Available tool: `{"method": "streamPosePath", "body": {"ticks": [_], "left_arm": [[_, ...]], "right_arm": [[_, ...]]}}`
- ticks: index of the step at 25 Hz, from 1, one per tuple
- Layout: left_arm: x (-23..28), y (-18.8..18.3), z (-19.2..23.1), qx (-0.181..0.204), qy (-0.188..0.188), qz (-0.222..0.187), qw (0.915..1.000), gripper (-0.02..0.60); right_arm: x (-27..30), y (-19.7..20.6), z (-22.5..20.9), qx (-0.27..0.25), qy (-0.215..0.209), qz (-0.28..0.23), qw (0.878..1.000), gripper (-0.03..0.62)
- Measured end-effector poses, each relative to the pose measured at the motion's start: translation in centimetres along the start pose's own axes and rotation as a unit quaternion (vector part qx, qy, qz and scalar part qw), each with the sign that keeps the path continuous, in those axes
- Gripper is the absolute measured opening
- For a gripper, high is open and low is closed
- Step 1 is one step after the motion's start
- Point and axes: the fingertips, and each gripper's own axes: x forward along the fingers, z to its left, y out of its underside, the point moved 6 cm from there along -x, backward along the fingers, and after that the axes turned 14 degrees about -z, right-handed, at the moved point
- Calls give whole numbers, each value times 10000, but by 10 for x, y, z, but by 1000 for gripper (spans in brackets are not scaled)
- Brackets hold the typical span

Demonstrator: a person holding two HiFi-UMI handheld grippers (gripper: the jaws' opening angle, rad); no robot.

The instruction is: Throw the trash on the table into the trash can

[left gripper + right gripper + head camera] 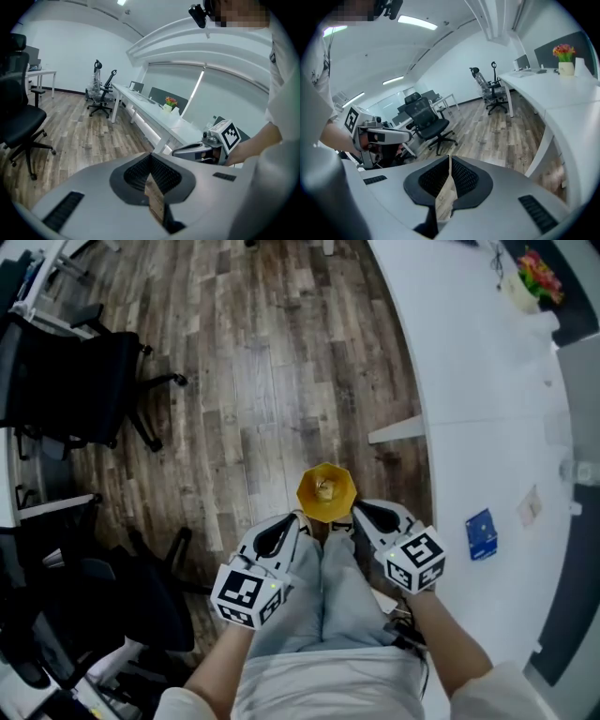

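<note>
Grippers closed either side of the yellow trash can (325, 491)

Head view alone showed the task's target. From the left, black office chairs (84, 381) stood on the wood floor (262, 381). Next came the left gripper (295, 521), then the trash can on the floor just ahead of the person's grey trousers (323, 606), then the right gripper (361, 514), and last the long white table (487, 381). The can sat between the two gripper tips in that picture, with something pale inside it too small to name. On the table lay a small blue flat item (481, 533), well apart from a pot of flowers (539, 273) at the far end.

Neither gripper view caught the can or the blue item. What they gave instead was the jaws. In the left gripper view the two black pads (136, 173) were drawn together, leaving only a thin slit with a brown strip in it. Whether that strip was the floor beyond or a scrap, I could not tell. The right gripper view showed the same: pads together, with a narrow pale-brown sliver between them. Each of these views also took in the other gripper, held beside it with its marker cube. They also showed the ceiling lights (417, 22), which the head view missed. The flowers appeared in all three.
</note>
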Motion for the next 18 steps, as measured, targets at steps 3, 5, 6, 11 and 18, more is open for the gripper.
{"method": "streamPosePath", "body": {"ticks": [3,5,6,11,18], "left_arm": [[-6,-27,-16,68,49,-41,10000,3],[-12,-41,-30,71,100,-30,9999,2],[-15,-47,-38,66,122,-33,9999,2],[-27,-78,-60,101,118,-257,9995,2],[-36,-105,-82,179,237,-502,9983,2]], "right_arm": [[-16,-36,11,-152,9,-214,9997,41],[-31,-56,21,-230,-52,-343,9991,41],[-39,-66,26,-253,-76,-387,9989,41],[-62,-105,44,-397,-122,-596,9974,41],[-77,-129,55,-584,13,-817,9949,41]]}}
